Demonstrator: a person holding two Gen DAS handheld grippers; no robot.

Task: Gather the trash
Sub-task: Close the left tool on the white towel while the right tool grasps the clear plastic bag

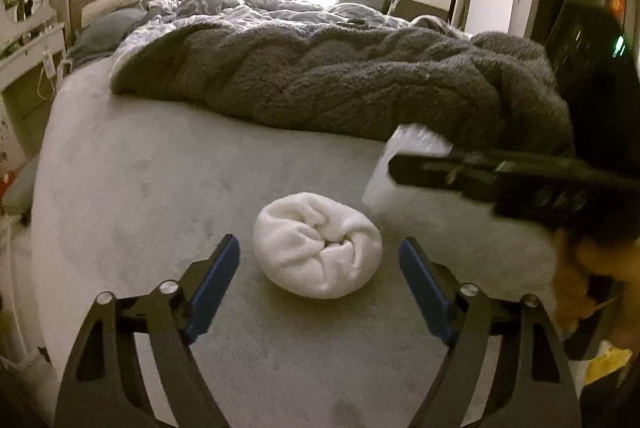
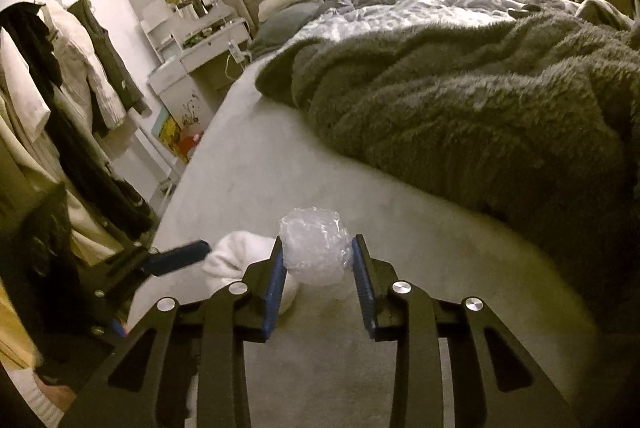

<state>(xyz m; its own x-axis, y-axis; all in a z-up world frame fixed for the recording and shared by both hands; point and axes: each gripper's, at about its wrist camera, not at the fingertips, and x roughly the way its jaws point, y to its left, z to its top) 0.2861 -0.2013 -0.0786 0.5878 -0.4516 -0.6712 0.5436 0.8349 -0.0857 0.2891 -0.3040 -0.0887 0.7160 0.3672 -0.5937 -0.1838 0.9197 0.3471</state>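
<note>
A crumpled ball of clear plastic wrap [image 2: 314, 248] sits between the blue pads of my right gripper [image 2: 317, 252], which is shut on it just above the grey bed sheet [image 2: 420, 248]. In the left wrist view the same plastic [image 1: 384, 168] shows pale and blurred at the tip of the right gripper [image 1: 394, 170]. A balled white sock [image 1: 316, 246] lies on the sheet between the open fingers of my left gripper [image 1: 320, 260]. The sock [image 2: 236, 256] also shows in the right wrist view, left of the plastic, beside a left gripper finger [image 2: 180, 256].
A shaggy dark grey blanket [image 1: 320, 76] lies bunched across the bed behind the sock, with a blue patterned duvet [image 1: 256, 8] beyond it. A clothes rack [image 2: 60, 108] and a dressing table [image 2: 200, 32] stand left of the bed.
</note>
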